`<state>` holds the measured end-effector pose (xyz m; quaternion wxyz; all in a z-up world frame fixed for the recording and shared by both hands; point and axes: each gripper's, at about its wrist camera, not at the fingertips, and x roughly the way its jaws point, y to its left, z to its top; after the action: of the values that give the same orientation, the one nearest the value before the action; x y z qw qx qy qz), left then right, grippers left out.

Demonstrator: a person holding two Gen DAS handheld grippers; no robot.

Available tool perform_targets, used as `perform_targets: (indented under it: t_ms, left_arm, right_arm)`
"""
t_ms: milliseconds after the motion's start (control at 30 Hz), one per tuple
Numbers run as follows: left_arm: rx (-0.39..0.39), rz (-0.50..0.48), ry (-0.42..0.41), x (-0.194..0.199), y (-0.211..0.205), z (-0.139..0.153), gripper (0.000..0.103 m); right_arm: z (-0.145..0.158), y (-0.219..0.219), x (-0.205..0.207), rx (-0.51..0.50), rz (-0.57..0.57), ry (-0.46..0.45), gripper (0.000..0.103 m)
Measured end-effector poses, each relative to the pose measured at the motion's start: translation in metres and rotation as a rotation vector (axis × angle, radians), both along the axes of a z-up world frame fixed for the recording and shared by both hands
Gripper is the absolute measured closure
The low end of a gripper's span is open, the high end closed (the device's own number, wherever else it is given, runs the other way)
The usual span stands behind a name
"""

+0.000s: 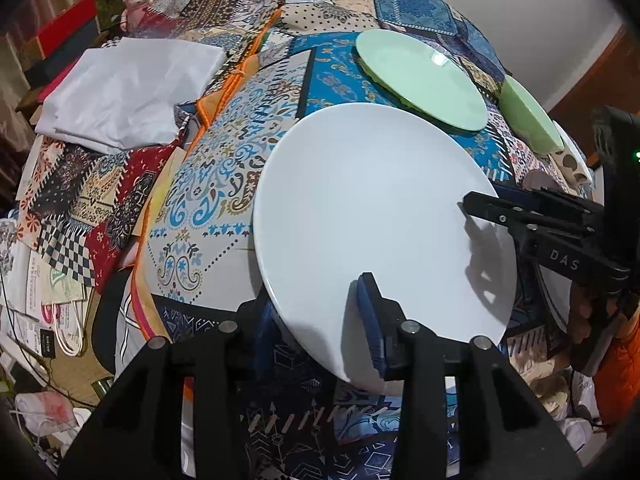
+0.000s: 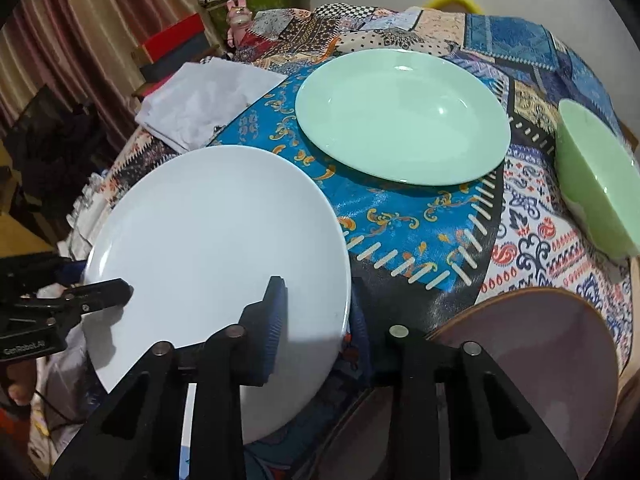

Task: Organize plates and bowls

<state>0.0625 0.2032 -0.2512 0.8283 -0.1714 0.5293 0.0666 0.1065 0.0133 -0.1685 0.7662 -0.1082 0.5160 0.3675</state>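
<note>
Plates and bowls sit on a desk (image 2: 420,216) covered by a patchwork cloth (image 1: 224,168). I hold one white plate (image 1: 372,208) with both grippers at once.

Left gripper (image 1: 320,328): its jaws are nearly closed on the near rim of the white plate. One blue pad lies on the plate's upper face; the other is under the rim. The pads clamp the rim.

Right gripper (image 2: 316,320): its jaws are narrowed onto the plate's right edge, one blue pad on top of the plate and the other just outside and below the rim. I read this as a grip on the rim. In the left wrist view this gripper enters from the right and its tip rests on the plate face.

White plate: tilted, its near edge raised in the two grippers. I cannot tell whether its far edge touches the cloth.

Green plate (image 2: 400,116): flat on the blue part of the cloth, beyond the white plate and apart from it.

Green bowl (image 2: 600,184): to the right of the green plate, near the desk edge.

Brown-rimmed dish (image 2: 532,352): close under the right gripper, on its right side.

Folded white cloth (image 1: 128,92): at the far left of the desk.
</note>
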Motion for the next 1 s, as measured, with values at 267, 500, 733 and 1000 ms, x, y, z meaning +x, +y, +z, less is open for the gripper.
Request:
perform_targets:
  t_ms: [267,500,733,1000]
  left_arm:
    - [0.017,0.055,-0.011,-0.003,0.003,0.005,0.064]
    - [0.036,0.049,-0.038,-0.003,-0.003,0.018,0.064]
    - [0.04,0.031,-0.073,-0.004,-0.015,0.037,0.064]
    - [0.067,0.004,-0.113,-0.005,-0.035,0.061,0.064]
  right_arm:
    - [0.003,-0.007,-0.007,0.04,-0.034,0.013,0.075]
    - [0.019,-0.018,-0.01,0.084,-0.061,-0.01,0.075]
    - [0.04,-0.036,-0.015,0.128,-0.094,-0.045,0.075]
    - [0.057,-0.062,-0.022,0.16,-0.125,-0.075,0.075]
